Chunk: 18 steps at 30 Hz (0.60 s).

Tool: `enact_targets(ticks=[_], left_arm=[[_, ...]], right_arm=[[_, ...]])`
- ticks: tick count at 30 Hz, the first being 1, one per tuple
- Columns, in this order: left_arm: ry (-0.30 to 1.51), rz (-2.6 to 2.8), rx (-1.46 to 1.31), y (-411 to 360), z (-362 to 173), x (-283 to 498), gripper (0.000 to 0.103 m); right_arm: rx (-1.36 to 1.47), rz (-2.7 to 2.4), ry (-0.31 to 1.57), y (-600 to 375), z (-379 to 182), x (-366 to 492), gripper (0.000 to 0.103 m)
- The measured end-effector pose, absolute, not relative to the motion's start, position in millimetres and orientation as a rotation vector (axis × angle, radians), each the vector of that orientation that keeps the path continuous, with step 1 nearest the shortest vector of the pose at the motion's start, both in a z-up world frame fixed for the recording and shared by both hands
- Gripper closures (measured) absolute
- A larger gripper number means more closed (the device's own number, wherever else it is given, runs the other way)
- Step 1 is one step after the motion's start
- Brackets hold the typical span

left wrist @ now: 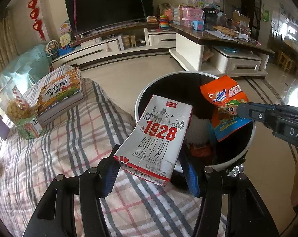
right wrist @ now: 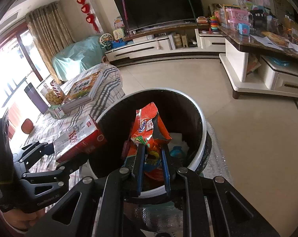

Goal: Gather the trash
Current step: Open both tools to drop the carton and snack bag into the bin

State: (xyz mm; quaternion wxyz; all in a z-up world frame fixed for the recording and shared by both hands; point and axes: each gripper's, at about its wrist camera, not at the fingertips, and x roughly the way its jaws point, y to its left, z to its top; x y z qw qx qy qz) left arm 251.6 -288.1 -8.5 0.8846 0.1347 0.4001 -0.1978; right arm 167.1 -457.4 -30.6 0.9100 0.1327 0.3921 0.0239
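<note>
Two grips are full: left gripper (left wrist: 149, 169) pinches the grey-and-red milk carton (left wrist: 156, 138) at the round white-rimmed bin's (left wrist: 138, 106) near edge; right gripper (right wrist: 152, 148) pinches the orange snack wrapper (right wrist: 149, 130) above its opening.

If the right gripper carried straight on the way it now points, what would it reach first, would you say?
The right gripper, shut on the orange snack bag, points down into the open trash bin. Going on, it would probably first meet the rubbish already lying inside, the white paper or thereabouts; depth there is hard to judge.
</note>
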Motion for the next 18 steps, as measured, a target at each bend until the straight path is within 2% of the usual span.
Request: enact_targets(ticks=[18], left_arm=[[0.851, -0.445, 0.296, -313, -9, 271, 0.046]], right_arm=[[0.251, 0.030, 0.840, -461, -33, 178, 0.087]])
